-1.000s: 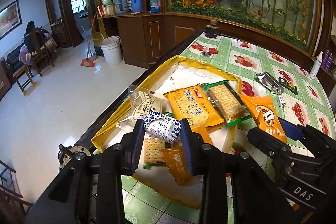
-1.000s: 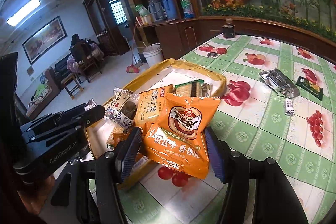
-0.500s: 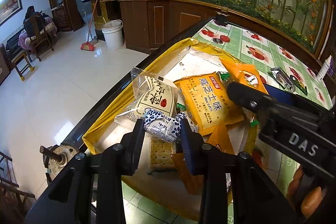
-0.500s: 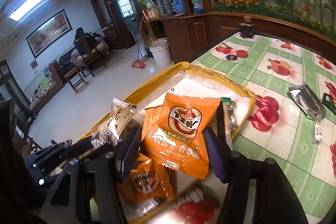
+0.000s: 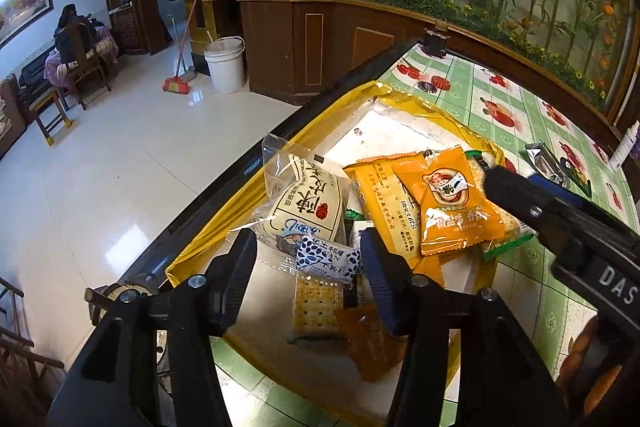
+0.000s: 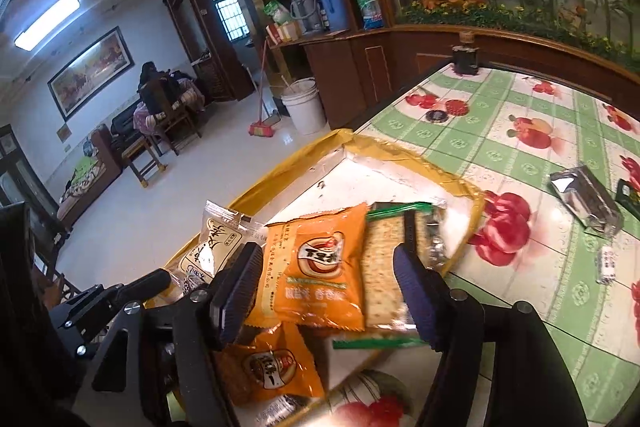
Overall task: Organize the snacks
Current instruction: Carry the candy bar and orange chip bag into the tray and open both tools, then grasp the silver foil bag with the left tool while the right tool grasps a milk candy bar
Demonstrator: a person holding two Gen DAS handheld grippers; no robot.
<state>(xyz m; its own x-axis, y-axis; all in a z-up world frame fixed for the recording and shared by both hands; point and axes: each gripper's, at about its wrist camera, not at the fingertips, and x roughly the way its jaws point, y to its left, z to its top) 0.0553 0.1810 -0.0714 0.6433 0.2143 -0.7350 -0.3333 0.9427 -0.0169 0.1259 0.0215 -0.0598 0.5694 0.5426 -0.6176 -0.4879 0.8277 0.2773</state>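
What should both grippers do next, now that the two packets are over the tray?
Probably lift both clear. The left gripper has just been opening, and the blue-patterned packet rests loose between its jaws. The right gripper has also just widened around the orange packet, which now lies in the yellow-edged tray.

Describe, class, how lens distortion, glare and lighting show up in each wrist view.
Left wrist view: fisheye bends the table edge into a curve, window glare shines on the floor tiles, corners go black. Right wrist view: the ceiling light blows out white, the tablecloth grid bows, wrappers stay fairly sharp.
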